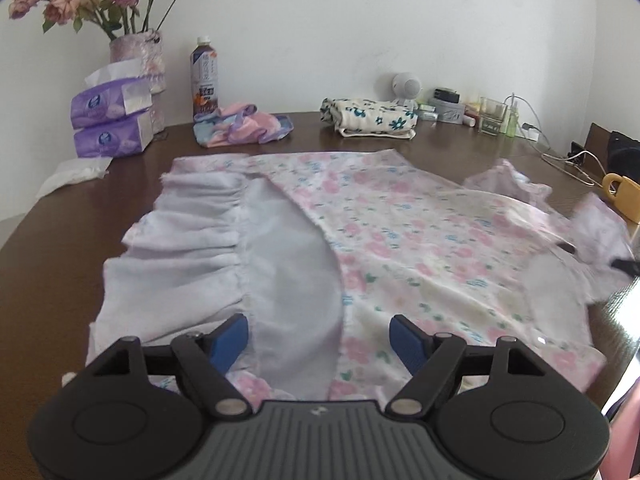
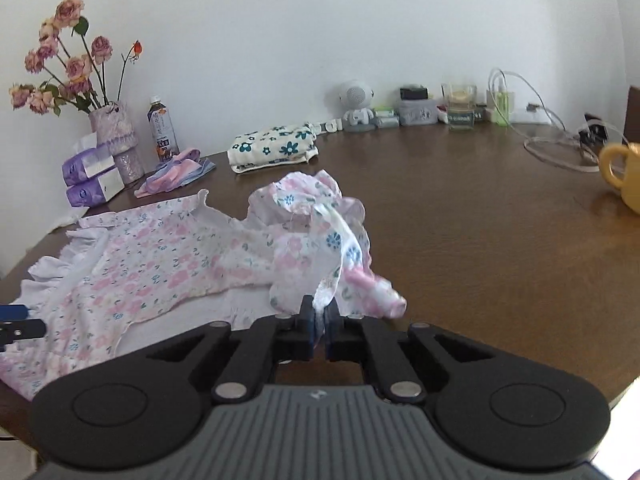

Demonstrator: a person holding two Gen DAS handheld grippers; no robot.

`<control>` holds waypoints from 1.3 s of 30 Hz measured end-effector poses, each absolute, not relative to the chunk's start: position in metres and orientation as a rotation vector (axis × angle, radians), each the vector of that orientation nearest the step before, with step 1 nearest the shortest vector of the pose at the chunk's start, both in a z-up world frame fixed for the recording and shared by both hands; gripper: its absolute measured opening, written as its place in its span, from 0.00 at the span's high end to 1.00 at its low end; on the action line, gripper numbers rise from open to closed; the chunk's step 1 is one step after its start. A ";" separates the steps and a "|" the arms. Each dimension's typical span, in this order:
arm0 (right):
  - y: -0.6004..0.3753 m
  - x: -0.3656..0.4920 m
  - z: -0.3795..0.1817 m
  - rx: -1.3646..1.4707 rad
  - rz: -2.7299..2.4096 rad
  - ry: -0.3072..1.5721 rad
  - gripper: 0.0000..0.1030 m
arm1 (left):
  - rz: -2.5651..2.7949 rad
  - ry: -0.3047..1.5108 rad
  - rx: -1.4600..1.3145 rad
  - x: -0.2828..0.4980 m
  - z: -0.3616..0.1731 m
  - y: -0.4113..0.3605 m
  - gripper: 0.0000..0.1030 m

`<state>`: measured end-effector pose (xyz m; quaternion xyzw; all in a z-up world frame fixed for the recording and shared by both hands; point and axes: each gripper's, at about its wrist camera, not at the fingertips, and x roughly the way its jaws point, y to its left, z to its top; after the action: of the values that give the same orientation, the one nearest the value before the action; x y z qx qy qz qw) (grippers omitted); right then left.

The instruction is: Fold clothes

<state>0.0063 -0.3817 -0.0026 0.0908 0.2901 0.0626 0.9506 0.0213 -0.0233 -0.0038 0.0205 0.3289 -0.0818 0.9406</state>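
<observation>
A pale dress with pink and blue flowers (image 1: pixel 400 232) lies spread on the brown table (image 1: pixel 360 132), its white ruffled hem (image 1: pixel 180 232) turned up on the left. My left gripper (image 1: pixel 318 330) hangs open just above the near edge of the dress, blue pads wide apart with nothing pinched between them. In the right wrist view my right gripper (image 2: pixel 319 310) is shut on a bunched end of the floral dress (image 2: pixel 160 264), lifting that ruffled part (image 2: pixel 320 216) off the table. The left gripper's blue fingertip (image 2: pixel 14 313) shows at the left edge there.
A folded cream cloth with teal flowers (image 2: pixel 274 146) and a pink and blue cloth (image 2: pixel 176 174) lie at the back. Tissue packs (image 1: pixel 112 120), a vase of roses (image 1: pixel 138 52) and a bottle (image 1: pixel 205 80) stand back left. A yellow mug (image 2: pixel 624 176), cables (image 2: pixel 556 148) and small items sit right.
</observation>
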 end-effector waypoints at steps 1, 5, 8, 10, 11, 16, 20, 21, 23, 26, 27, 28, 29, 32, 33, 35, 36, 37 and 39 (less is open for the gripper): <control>-0.384 -0.001 -0.006 0.191 0.118 0.610 0.96 | -0.160 0.672 0.044 0.021 -0.006 -0.024 0.25; -0.398 -0.024 -0.010 0.264 0.122 0.627 0.74 | -0.133 0.670 0.061 0.020 -0.008 -0.025 0.24; -0.406 -0.038 0.012 0.276 0.130 0.511 0.50 | -0.126 0.662 0.062 0.018 -0.009 -0.026 0.24; -0.404 -0.032 0.028 0.233 0.141 0.453 0.45 | -0.124 0.658 0.061 0.018 -0.009 -0.026 0.24; -0.404 -0.024 0.034 0.212 0.139 0.439 0.41 | -0.123 0.654 0.061 0.017 -0.009 -0.026 0.23; -0.403 0.033 0.027 0.181 0.165 0.537 0.39 | -0.123 0.647 0.059 0.015 -0.009 -0.024 0.23; -0.387 0.030 0.011 0.101 0.277 0.607 0.96 | -0.123 0.651 0.058 0.017 -0.008 -0.024 0.22; -0.381 0.021 0.008 0.057 0.309 0.615 0.96 | -0.121 0.654 0.058 0.018 -0.008 -0.024 0.22; -0.370 0.007 0.002 -0.025 0.362 0.645 0.95 | -0.117 0.661 0.057 0.020 -0.007 -0.025 0.22; -0.363 -0.005 -0.006 -0.093 0.398 0.697 0.87 | -0.138 0.656 0.014 0.023 -0.001 -0.023 0.22; -0.365 -0.007 -0.003 -0.083 0.405 0.695 0.75 | -0.140 0.644 0.013 0.023 0.001 -0.023 0.22; -0.371 -0.008 0.003 -0.044 0.411 0.674 0.65 | -0.140 0.632 0.014 0.024 0.004 -0.023 0.22; -0.378 -0.009 0.011 0.007 0.416 0.644 0.45 | -0.140 0.620 0.015 0.024 0.007 -0.024 0.22; -0.403 -0.003 0.033 0.181 0.459 0.547 0.39 | -0.122 0.617 0.033 0.033 0.011 -0.024 0.22; -0.410 0.002 0.037 0.221 0.460 0.529 0.39 | -0.112 0.621 0.042 0.037 0.010 -0.024 0.22; -0.413 0.018 0.041 0.194 0.394 0.520 0.39 | -0.087 0.639 0.057 0.047 0.008 -0.024 0.22; -0.413 0.028 0.039 0.146 0.347 0.527 0.40 | -0.079 0.652 0.063 0.051 0.006 -0.024 0.22; -0.410 0.041 0.035 0.084 0.297 0.541 0.40 | -0.075 0.663 0.065 0.054 0.004 -0.024 0.22; -0.405 0.070 0.024 -0.025 0.223 0.569 0.40 | -0.075 0.682 0.075 0.058 0.000 -0.025 0.22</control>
<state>0.0703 -0.4052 0.0241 -0.0123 0.2800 0.1099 0.9536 0.0582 -0.0249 -0.0003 0.0368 0.3344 -0.0370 0.9410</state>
